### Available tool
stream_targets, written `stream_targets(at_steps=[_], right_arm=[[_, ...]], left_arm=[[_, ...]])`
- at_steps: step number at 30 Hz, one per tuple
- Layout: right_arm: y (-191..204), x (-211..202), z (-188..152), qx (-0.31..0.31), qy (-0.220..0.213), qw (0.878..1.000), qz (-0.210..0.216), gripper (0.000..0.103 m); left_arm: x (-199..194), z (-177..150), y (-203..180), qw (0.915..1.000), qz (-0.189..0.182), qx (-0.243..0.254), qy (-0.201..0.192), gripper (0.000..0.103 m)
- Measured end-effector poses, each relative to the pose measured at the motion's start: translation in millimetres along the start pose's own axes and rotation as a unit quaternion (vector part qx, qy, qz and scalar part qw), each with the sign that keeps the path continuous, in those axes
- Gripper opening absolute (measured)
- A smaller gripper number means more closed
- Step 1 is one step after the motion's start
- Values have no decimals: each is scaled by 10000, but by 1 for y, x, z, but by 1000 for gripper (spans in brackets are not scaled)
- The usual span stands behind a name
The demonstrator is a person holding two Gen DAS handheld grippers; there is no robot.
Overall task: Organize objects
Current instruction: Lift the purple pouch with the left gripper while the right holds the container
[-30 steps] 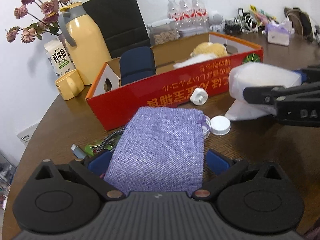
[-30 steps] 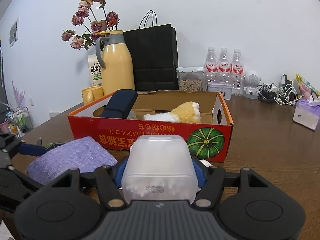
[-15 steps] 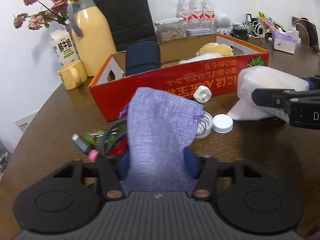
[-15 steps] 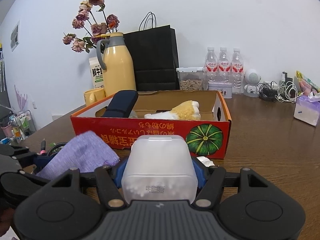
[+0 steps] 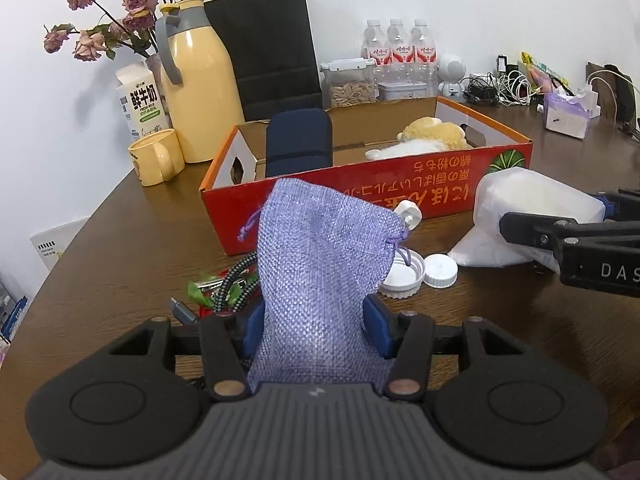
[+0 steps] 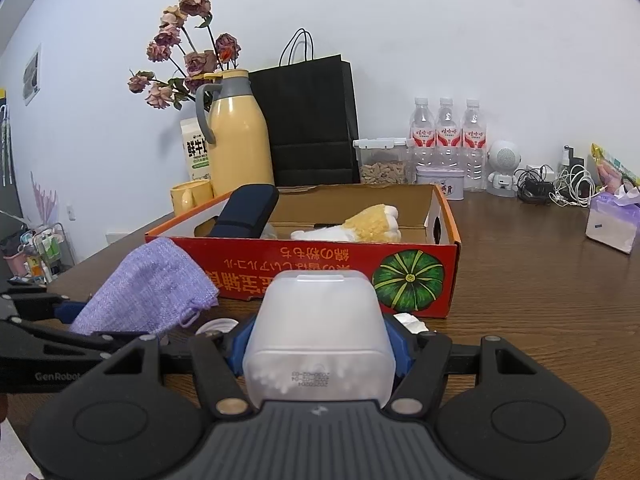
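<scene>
A: Purple pouch (image 5: 320, 268) — where does it sit against the red box (image 5: 440, 188)?

B: Just in front of the box's near wall, toward the end where the navy case (image 5: 299, 142) stands. It is raised off the table (image 5: 120, 240), its drawstring mouth pointing up and toward the box, so its long axis runs straight out from the jaws toward that wall.

A: And the jaws on it?

B: The left gripper (image 5: 316, 328) has both blue pads pressed into the cloth at the pouch's lower end; the fabric bunches between them. The log shows the jaws came in within the last second and have settled, so I read it as a firm clamp.

A: What about the other hand?

B: The right gripper (image 6: 318, 344) is clamped on a frosted white container (image 6: 318, 320), also in front of the box, nearer the pumpkin-picture end. Both hands are close to the wall; for the pouch, the left is the only one that matters.

A: Poses?

B: Both point down and forward at the box's front. My judgement: the pouch must go up and over that wall, landing in the bare floor between the navy case and the plush toy (image 5: 430, 136).

A: Anything below?

B: Two white caps (image 5: 420, 274) and a braided cable (image 5: 236, 284) lie on the table in front of the box, under and beside the pouch.
</scene>
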State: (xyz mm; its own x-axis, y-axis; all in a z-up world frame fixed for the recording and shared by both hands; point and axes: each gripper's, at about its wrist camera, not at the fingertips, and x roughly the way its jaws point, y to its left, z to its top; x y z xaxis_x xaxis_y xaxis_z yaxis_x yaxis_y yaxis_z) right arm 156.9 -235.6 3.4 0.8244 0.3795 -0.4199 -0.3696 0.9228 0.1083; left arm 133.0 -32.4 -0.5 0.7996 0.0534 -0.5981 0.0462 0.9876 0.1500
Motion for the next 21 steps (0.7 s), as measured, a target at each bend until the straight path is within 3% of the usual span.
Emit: stream_targets(at_steps=[4,7,11,14,21], right_arm=[[1,-3,1,-16,-19,10000,-11,64],[1,-4,1,-23,-21,10000,-19,64],[2,-5,1,-36,-33,10000,1,64],[2,-7,2,-47,-41,10000,2,64],[3,-11,4,-69,-103,9999,-11,64]], left_arm=[[-6,1,0,10000,-10,-14,-41,51],[-9,2,2,10000,-80,16,-53,12],[-8,0,3,9999,-158,19,-9,11],[-9,0,3,9997,-230,0,-44,4],[-30,9,5,9981,-393,-74,-469,3]])
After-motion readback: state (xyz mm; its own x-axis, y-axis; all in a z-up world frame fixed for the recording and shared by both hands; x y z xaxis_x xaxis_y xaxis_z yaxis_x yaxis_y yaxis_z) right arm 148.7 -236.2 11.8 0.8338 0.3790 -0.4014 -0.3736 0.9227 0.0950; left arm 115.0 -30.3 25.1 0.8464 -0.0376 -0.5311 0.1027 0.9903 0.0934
